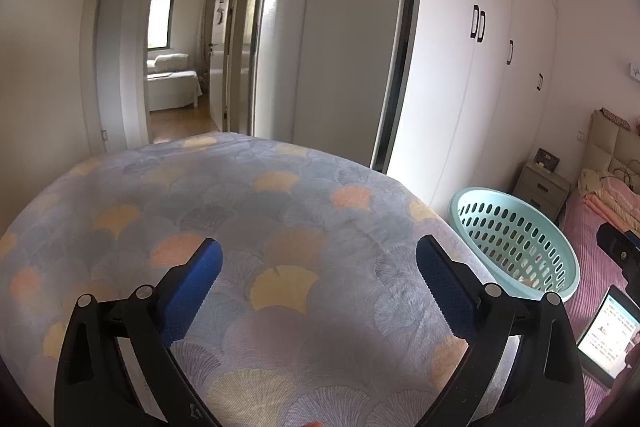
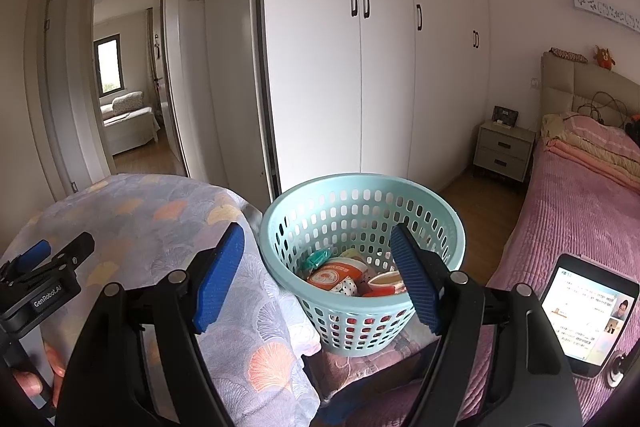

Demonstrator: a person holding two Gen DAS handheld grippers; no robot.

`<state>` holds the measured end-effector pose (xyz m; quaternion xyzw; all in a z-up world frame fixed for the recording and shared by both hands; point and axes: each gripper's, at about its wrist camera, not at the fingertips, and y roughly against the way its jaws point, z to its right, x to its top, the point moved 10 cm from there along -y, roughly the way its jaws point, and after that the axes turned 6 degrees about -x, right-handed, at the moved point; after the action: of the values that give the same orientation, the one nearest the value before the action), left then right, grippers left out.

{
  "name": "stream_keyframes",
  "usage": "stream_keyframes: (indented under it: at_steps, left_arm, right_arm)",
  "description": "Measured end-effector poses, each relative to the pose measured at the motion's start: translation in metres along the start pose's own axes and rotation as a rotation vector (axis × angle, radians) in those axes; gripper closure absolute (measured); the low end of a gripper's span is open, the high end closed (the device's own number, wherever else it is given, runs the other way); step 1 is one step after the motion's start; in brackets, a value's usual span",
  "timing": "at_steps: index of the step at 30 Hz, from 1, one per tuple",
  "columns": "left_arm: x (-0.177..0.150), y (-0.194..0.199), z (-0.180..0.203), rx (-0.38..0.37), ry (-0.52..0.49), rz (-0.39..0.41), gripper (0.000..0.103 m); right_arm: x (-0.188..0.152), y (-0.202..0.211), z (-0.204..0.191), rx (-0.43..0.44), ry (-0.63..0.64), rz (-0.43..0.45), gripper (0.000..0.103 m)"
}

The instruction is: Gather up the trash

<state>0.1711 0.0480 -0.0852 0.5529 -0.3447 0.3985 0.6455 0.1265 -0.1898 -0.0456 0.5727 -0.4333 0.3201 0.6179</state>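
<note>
A light-blue perforated basket (image 2: pixel 448 227) stands on the pink bed beside a surface draped in a fan-patterned cloth (image 2: pixel 132 223). Inside it lie several pieces of trash (image 2: pixel 340 273): orange-and-white wrappers and a green packet. My right gripper (image 2: pixel 320 267) hangs open just in front of the basket, nothing between its blue pads. My left gripper (image 1: pixel 320 263) is open over the patterned cloth (image 1: pixel 240 203), holding nothing; the right wrist view shows it at the far left (image 2: pixel 44 255). From the left wrist view the basket (image 1: pixel 520 239) lies to the right.
A phone (image 2: pixel 588 311) with a lit screen sits on a stand at the right. The pink bed (image 2: pixel 568 211) carries folded blankets. White wardrobes (image 2: pixel 384 67), a bedside cabinet (image 2: pixel 504 147) and an open doorway (image 2: pixel 124 91) lie behind.
</note>
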Motion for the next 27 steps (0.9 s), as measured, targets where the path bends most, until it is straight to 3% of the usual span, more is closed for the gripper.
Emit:
stream_keyframes:
  at_steps: [24, 27]
  left_arm:
    - [-0.0001, 0.0011, 0.0019, 0.000, 0.001, 0.002, 0.009]
    - [0.0048, 0.0054, 0.0075, 0.021, -0.045, 0.028, 0.009]
  right_arm:
    - [-0.0020, -0.0028, -0.0030, 0.007, 0.004, -0.009, 0.031]
    - [0.0036, -0.0008, -0.0034, 0.010, 0.004, -0.002, 0.031]
